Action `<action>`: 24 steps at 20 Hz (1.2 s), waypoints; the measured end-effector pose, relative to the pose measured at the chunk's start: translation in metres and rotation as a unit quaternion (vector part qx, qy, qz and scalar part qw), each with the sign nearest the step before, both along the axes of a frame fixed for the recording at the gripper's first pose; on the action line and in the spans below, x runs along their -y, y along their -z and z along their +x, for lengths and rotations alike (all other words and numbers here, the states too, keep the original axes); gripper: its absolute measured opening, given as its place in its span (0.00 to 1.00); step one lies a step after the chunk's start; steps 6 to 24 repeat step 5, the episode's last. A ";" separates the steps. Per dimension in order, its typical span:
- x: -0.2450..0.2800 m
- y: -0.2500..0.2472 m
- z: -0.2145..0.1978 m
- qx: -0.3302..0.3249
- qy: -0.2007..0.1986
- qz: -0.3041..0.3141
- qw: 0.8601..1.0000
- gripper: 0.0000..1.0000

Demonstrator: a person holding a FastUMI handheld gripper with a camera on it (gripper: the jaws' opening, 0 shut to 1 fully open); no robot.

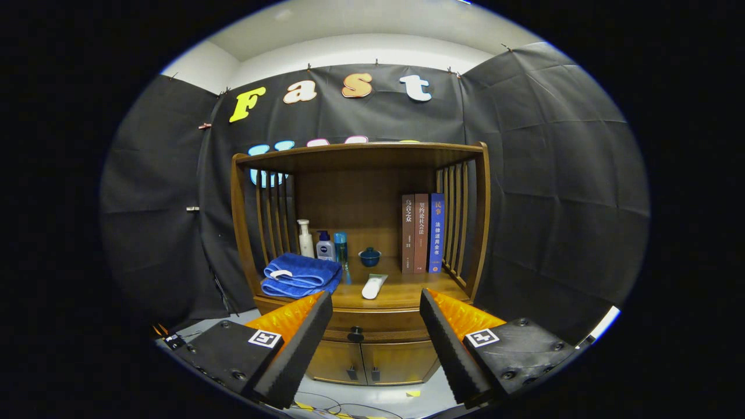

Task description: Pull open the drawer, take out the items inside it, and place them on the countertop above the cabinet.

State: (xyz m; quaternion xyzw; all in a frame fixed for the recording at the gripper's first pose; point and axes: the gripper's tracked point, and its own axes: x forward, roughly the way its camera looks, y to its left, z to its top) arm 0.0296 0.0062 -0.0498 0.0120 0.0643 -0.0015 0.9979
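The hand-held gripper (pixel 376 302) hangs in front of the furniture with its two fingers spread wide apart and nothing between them. Straight ahead at twelve o'clock stands the brown wooden cabinet (pixel 361 233) with slatted sides and a flat top board. Its brown wooden countertop (pixel 401 291) lies just beyond the fingertips. Below the countertop, in the gap between the fingers, sits the closed wooden drawer (pixel 378 323) with its small dark round knob (pixel 355 334); under it are two closed wooden doors (pixel 364 361).

On the countertop, at about eleven o'clock from the fingers, lies a folded blue towel (pixel 300 274). At one o'clock three upright books (pixel 423 234) stand together against the slatted right side. Behind the towel stand three bottles in a row: a white pump bottle (pixel 304 238), a white bottle with a dark blue cap (pixel 325 247), and a slim teal bottle (pixel 341 249). A white tube (pixel 373 286) lies near the countertop's front edge at twelve o'clock, and a small dark blue lidded bowl (pixel 369 256) sits behind it.
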 end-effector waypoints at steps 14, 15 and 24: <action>0.002 0.000 0.000 -0.003 0.000 -0.005 1.000 0.99; 0.002 0.000 0.000 -0.003 0.000 -0.005 1.000 0.99; 0.002 0.000 0.000 -0.003 0.000 -0.005 1.000 0.99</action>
